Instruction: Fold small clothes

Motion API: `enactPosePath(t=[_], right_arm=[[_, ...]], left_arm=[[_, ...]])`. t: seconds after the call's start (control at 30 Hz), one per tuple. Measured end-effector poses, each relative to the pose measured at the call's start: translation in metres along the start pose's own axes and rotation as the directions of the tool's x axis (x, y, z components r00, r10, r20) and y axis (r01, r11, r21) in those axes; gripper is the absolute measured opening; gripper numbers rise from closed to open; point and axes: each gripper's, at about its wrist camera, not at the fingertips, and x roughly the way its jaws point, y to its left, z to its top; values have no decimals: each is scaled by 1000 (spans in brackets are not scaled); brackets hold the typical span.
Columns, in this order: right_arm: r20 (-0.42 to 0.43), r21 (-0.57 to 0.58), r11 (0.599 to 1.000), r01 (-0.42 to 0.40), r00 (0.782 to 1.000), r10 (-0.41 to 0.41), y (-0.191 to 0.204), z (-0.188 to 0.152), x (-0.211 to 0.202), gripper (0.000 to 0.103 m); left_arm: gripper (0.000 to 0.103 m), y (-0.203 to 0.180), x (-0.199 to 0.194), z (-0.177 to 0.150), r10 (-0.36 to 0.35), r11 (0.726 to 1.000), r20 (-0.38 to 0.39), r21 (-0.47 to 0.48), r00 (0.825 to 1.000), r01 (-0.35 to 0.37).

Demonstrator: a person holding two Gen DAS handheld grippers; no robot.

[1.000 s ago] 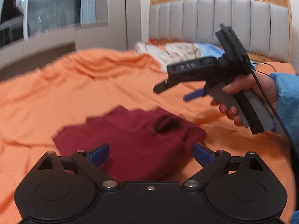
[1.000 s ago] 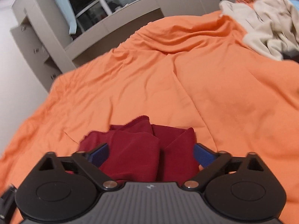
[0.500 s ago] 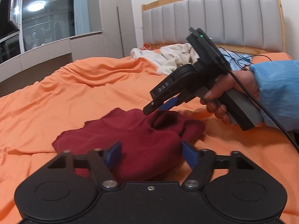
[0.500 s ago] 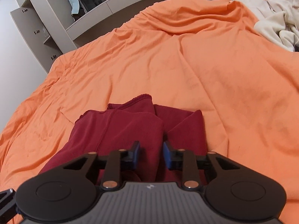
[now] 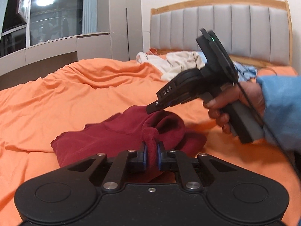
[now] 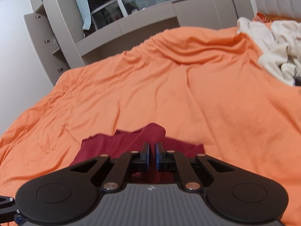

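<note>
- The bed (image 5: 79, 94) under its orange cover is carrying everything: it is filling both views, wrinkled and otherwise bare around the working spot.
- A heap of pale clothes (image 5: 175, 64) is lying up by the grey headboard (image 5: 225, 32), well apart from the work; judging by that heap, most of the task is waiting, and none of these pieces is looking folded.
- The dark red garment (image 5: 105, 137) is sitting crumpled near the close edge of the cover, bunched into ridges and not spread flat, so I am judging the folding of this piece as only starting: it is being picked up, with no neat fold showing yet.
- The person's right hand (image 5: 235, 105), in a light blue sleeve (image 5: 280, 109), is gripping the handle of the right hand-held gripper (image 5: 150, 110), which is reaching in from the right over the far, raised part of the garment.
- That right hand-held gripper (image 6: 152, 150) is clenched, and in its own view a ridge of red cloth is rising just ahead of the tips and running down between them, so it is apparently pinching the garment.
- The left hand-held gripper (image 5: 150, 150) is clamping a rolled hem of the same garment between its blue pads (image 5: 144, 154), at the near edge, with the rest of the cloth trailing away to the left.
</note>
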Motion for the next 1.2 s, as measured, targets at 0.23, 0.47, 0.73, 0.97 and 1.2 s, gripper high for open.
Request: enactPosePath(t=[0.23,0.47,0.73,0.97,1.2], right_arm=[[55,27,997,66,996,-68,-18,9,-10,8],[-9,57,988,146,989,-146,-36,5,0,2],[-92,103,986,134,988,-124,-40,-2,10,10],[-170,159,982,102,983,-74,-48,-11,22,28],[-169,76,991,113,981,-99,-34,-9,15,4]], left_arm=[[11,-16,13,21,-21,999,16,-34,1000,21],[11,-28,38,15,-51,997,-44,-55,998,48],[11,-27,46,11,-70,996,-88,-69,994,64],[12,-29,47,11,-67,996,-92,-64,994,61],[12,-30,48,13,-63,996,-93,-63,994,58]])
